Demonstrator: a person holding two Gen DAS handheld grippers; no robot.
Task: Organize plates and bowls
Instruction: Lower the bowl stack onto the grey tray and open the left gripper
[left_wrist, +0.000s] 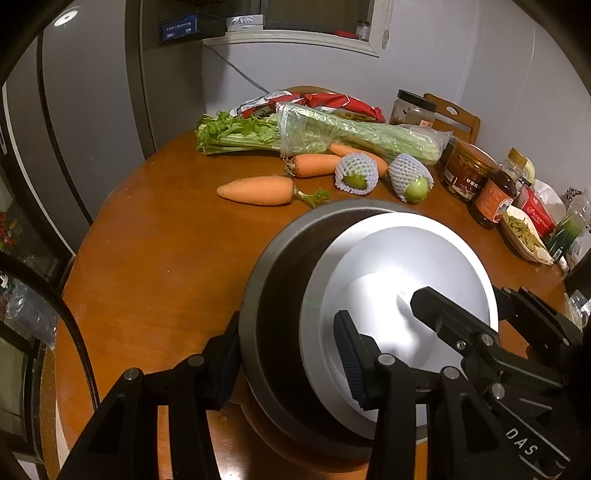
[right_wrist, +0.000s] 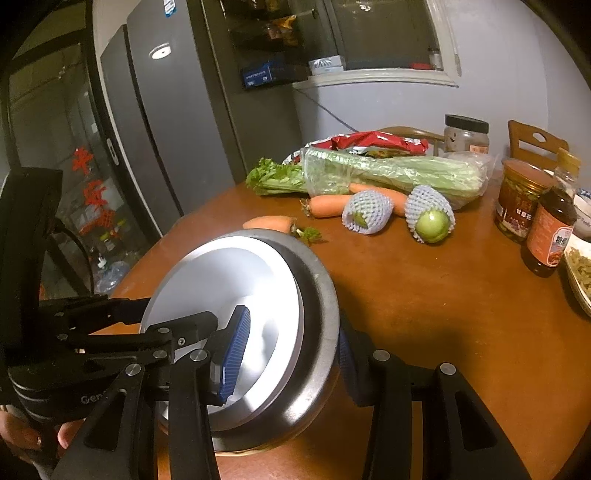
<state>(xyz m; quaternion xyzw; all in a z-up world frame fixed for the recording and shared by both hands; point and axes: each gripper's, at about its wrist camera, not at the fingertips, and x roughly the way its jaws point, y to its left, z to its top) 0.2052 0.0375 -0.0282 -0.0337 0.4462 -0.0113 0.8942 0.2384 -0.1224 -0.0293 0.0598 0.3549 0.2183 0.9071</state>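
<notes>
A dark steel bowl (left_wrist: 275, 291) stands near the front of the round wooden table (left_wrist: 159, 258), with a paler silver bowl (left_wrist: 424, 247) nested inside it. My left gripper (left_wrist: 288, 332) is shut on the left wall of the nested bowls, one finger outside and its blue pad (left_wrist: 349, 362) inside. In the right wrist view the steel bowl (right_wrist: 321, 295) and the silver bowl (right_wrist: 221, 273) show again. There my right gripper (right_wrist: 291, 328) clamps the opposite wall, blue pad (right_wrist: 236, 350) inside. Each gripper shows in the other's view: the right gripper (left_wrist: 461, 295) and the left gripper (right_wrist: 173, 310).
Behind the bowls lie carrots (left_wrist: 255, 190), bagged celery (left_wrist: 332, 133), two green fruits in foam nets (left_wrist: 356, 173) and a red packet (left_wrist: 343, 101). Jars (left_wrist: 467, 170), a sauce bottle (left_wrist: 495, 195) and a dish of pickles (left_wrist: 524, 236) crowd the right. A fridge (right_wrist: 155, 122) stands left.
</notes>
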